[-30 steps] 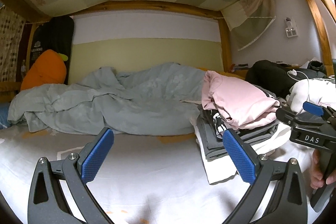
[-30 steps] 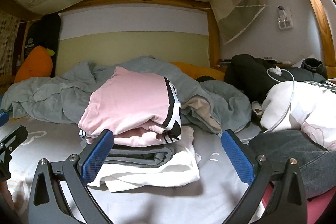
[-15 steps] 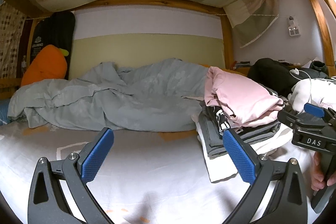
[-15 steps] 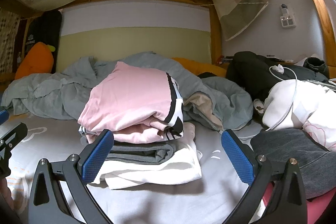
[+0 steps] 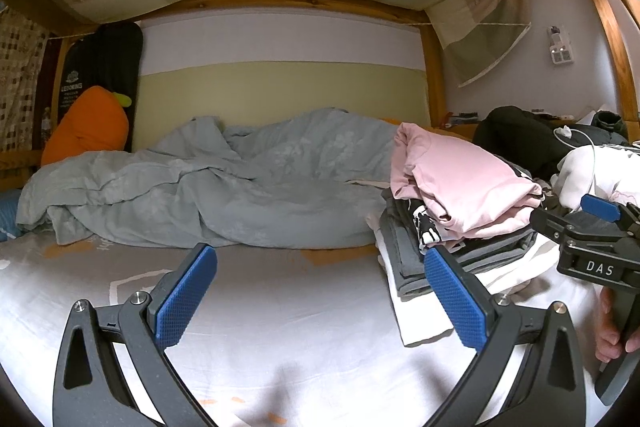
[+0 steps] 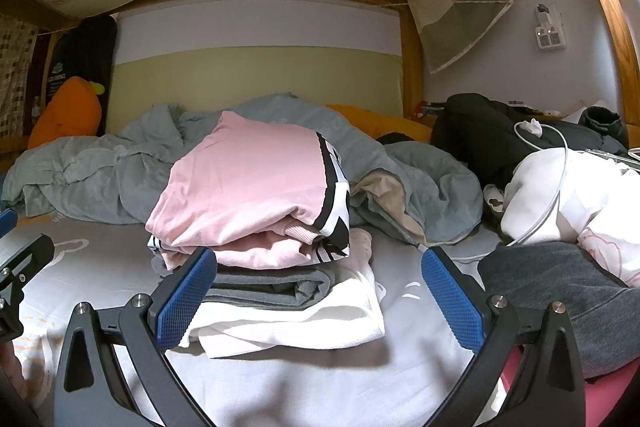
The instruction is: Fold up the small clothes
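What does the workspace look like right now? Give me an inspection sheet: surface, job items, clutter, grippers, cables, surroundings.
Surface: white bed sheet, bare in front of the left gripper.
Job's things: folded stack, with pink garment on top, grey garment under it, white garment at the bottom.
Clutter: crumpled grey duvet, orange carrot plush, black garment, white hoodie, dark grey garment.
Grippers: left gripper open, empty; right gripper open, empty, facing the stack.
Cables: white charging cable draped over the hoodie.
Surroundings: wooden bunk frame, wall power strip.
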{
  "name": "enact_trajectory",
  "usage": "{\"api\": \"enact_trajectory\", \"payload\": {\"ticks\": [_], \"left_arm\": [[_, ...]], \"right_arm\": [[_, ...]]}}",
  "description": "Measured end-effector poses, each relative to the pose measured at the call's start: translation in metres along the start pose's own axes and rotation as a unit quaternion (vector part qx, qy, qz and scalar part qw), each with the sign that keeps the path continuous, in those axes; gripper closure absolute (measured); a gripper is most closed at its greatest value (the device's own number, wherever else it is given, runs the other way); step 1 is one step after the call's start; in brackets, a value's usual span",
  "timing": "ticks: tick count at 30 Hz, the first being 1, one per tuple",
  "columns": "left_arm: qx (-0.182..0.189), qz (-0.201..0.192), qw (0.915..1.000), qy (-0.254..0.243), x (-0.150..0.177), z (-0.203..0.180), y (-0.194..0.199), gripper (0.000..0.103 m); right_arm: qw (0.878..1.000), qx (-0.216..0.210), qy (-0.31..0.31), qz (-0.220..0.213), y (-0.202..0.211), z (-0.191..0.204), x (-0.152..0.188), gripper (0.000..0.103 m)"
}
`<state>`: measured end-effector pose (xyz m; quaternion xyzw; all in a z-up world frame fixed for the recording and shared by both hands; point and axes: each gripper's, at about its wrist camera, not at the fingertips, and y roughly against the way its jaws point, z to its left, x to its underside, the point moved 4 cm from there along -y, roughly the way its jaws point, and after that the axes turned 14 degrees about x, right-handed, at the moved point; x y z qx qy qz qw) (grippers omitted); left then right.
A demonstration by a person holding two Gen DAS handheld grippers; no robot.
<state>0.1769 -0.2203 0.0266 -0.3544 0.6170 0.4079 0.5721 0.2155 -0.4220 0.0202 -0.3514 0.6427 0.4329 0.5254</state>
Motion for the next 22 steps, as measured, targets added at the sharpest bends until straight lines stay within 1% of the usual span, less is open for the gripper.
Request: {"api": "enact_trajectory", "payload": {"ticks": [22], "left_arm": [[-0.007, 0.002, 1.0000, 0.000, -0.0008, 0.0040, -0.0004, 0.000]], "right_arm": [[1.000, -0.006, 0.010, 0.000, -0.0024, 0.0024, 0.0006, 0.000]]}}
